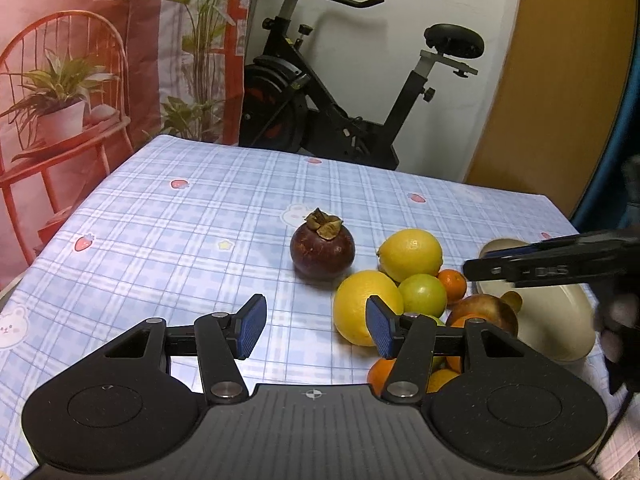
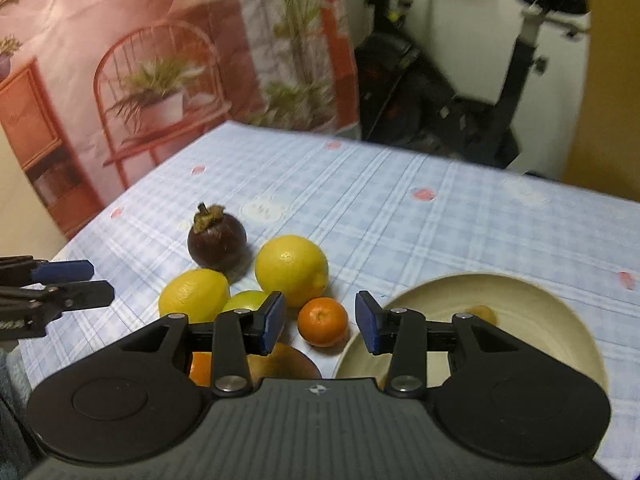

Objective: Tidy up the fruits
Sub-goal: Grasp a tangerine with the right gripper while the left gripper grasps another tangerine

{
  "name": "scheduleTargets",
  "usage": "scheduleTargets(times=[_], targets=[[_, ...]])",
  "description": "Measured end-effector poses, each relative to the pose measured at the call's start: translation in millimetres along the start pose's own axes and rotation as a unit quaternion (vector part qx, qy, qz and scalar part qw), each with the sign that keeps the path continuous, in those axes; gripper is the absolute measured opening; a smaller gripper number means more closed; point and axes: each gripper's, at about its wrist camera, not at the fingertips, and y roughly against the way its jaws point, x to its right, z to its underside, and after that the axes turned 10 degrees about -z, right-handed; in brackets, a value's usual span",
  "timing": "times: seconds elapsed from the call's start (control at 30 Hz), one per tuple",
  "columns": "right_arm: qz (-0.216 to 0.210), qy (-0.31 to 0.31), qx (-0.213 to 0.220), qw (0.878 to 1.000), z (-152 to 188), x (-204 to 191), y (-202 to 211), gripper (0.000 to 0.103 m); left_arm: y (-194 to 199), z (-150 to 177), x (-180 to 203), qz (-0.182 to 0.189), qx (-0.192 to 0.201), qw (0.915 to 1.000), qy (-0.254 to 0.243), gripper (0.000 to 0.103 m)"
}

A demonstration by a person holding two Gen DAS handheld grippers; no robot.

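Fruit lies in a cluster on the checked tablecloth: a dark mangosteen (image 1: 322, 250) (image 2: 217, 244), two lemons (image 1: 410, 254) (image 1: 362, 308), a green fruit (image 1: 422, 294), a small orange (image 2: 323, 322) and a brown fruit (image 2: 280, 360). To their right stands a cream bowl (image 2: 520, 300) holding one small yellowish fruit (image 2: 482, 314). My left gripper (image 1: 316, 326) hangs open and empty left of the cluster, its right pad in front of the near lemon. My right gripper (image 2: 320, 322) is open over the bowl's left rim. The small orange shows in the gap between its pads, untouched.
The tablecloth (image 1: 180, 240) stretches bare to the left and far side. More oranges (image 1: 382, 372) sit low behind my left gripper's fingers. An exercise bike (image 1: 340, 92) and a printed backdrop (image 1: 80, 80) stand beyond the table's far edge.
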Motion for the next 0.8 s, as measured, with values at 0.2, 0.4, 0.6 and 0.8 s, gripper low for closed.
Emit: scheduleTargets(times=[0.2, 0.4, 0.6, 0.8], targets=[[-0.014, -0.004, -0.050, 0.999, -6.6, 11.3, -29.1, 0.042, -3.4, 1.1, -1.9, 0.003, -0.009, 0.9999, 0.007, 0.058], [-0.011, 0.013, -0.079, 0.997, -8.4, 11.3, -39.4, 0.042, -4.9, 2.4, -1.0, 0.011, -0.015, 0.9998, 0.006, 0.058], [0.000, 0.032, -0.104, 0.994, -11.6, 7.7, -50.0, 0.042, -5.0, 3.8, -1.1, 0.023, -0.023, 0.9995, 0.007, 0.058], [0.007, 0.035, -0.111, 0.993, -12.2, 7.1, -55.5, 0.038, -5.5, 4.0, -1.7, 0.035, -0.028, 0.9990, 0.009, 0.057]])
